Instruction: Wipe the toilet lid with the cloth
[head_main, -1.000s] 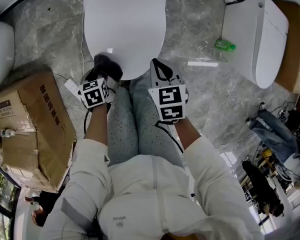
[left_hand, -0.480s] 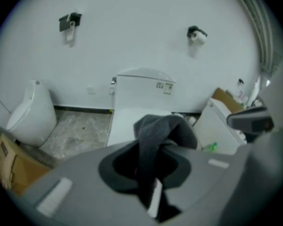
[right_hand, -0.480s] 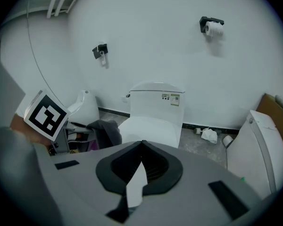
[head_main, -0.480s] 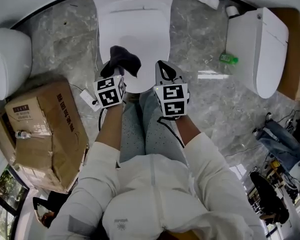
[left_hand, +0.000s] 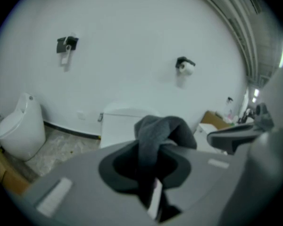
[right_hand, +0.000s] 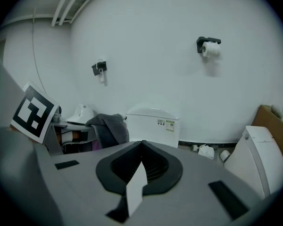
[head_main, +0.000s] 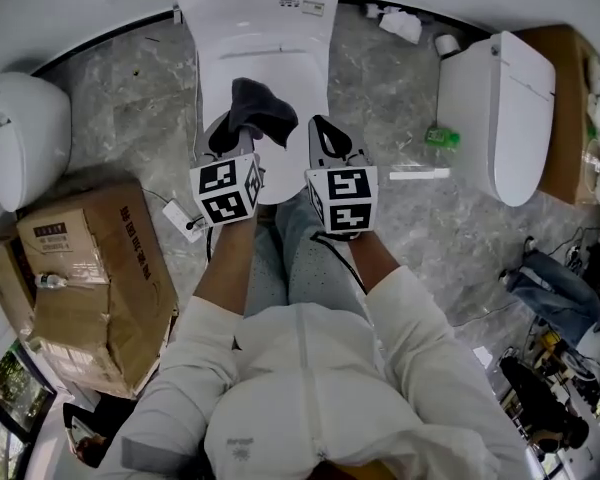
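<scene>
The left hand-held gripper (head_main: 236, 133) is clamped on a dark grey cloth (head_main: 256, 108). In the left gripper view, the cloth's bunched folds stick out past the jaws and droop to one side. The right hand-held gripper (head_main: 323, 133) sits just beside it, jaws pressed together with nothing between them. Both point over the front of the closed white toilet lid (head_main: 285, 73). The cloth overlaps the lid in the head view, but whether they touch cannot be told. A cardboard box (head_main: 90, 268) stands on the marble floor (head_main: 130, 108) to the left.
</scene>
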`<state>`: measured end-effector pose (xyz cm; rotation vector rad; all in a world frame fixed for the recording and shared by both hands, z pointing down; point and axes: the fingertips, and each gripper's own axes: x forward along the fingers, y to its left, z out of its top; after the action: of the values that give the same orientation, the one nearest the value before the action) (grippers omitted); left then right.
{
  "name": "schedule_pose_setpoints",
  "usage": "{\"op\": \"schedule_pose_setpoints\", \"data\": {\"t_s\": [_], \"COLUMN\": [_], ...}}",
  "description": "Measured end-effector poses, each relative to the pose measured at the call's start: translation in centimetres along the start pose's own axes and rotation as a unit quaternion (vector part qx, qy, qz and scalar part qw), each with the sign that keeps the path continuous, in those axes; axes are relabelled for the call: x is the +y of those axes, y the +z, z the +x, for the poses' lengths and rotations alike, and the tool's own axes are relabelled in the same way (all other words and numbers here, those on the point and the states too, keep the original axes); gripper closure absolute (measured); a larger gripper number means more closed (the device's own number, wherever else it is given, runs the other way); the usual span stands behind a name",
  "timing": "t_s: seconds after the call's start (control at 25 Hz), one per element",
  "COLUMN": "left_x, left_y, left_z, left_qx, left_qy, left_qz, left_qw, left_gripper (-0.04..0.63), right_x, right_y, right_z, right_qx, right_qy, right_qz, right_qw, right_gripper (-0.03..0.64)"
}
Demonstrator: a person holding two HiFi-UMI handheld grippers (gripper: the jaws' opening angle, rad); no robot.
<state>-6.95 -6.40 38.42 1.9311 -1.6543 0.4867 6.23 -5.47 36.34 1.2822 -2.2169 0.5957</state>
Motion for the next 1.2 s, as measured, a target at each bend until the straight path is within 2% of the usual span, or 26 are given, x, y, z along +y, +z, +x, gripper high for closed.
{"op": "schedule_pose_setpoints", "data": {"t_s": [0.16,0.32,0.68,0.96,1.2], "left_x": [-1.0,-1.9,-3.8,-4.4,-5.3], "left_y": [5.2,8.8,14.9,17.6,17.4], "left_z": [-2.7,-6.5,-16.7,-23.4,-27.6], "left_qx": [-0.062,-0.108,-0.202,-0.249,-0.266], "left_qy": [-0.013,-0.025,-0.053,-0.063,-0.074], "left_qz": [0.021,0.037,0.046,0.064,0.075], "left_qw": [0.9978,0.9932,0.9768,0.9642,0.9582], "left_gripper": [0.549,0.549,0.549,0.549,0.549], "right_x": [0.6,1.7,5.6,9.0,11.2], "right_y": [4.5,8.0,14.1,17.2,17.4], "right_z": [-2.3,-5.7,-14.4,-20.3,-23.7], "right_qx": [-0.052,-0.093,-0.18,-0.239,-0.259], "right_qy": [-0.007,-0.012,-0.018,-0.018,-0.021], "right_qz": [-0.009,-0.02,-0.042,-0.063,-0.068], "right_qw": [0.999,0.995,0.983,0.969,0.963], "right_gripper": [0.601,0.601,0.601,0.601,0.601]}}
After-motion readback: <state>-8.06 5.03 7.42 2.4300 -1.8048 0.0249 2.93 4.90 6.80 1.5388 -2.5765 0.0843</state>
